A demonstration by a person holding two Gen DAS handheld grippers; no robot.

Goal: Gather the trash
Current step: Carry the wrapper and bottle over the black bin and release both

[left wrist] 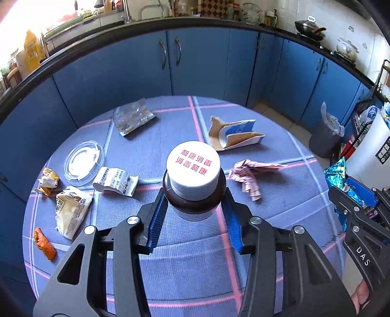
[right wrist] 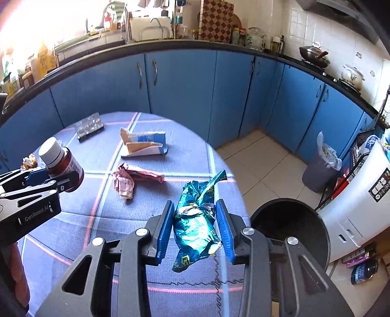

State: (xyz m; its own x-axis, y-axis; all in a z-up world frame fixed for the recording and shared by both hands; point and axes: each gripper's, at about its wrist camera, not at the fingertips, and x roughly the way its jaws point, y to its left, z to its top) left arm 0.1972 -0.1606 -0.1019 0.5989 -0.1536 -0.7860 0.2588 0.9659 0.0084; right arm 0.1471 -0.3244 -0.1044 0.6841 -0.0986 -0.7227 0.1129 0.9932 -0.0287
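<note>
1. Wrapper (right wrist: 195, 219), crumpled teal foil, is clamped between the right gripper (right wrist: 195, 226) fingers, above the table edge beside the black bin (right wrist: 292, 219)
2. Left gripper (left wrist: 193, 212) grasps a brown bottle (left wrist: 195, 195) with a white cap, lifted over the table (left wrist: 170, 268)
3. Farther off lie pink paper (left wrist: 251, 175), a torn carton (left wrist: 234, 136) and a clear blister pack (left wrist: 131, 119)

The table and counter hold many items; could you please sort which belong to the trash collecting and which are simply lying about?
Job: brown bottle in left gripper; teal wrapper in right gripper; pink wrapper; torn carton; orange peel; black bin.
Lying about: wok; kettle; cutting board.
</note>
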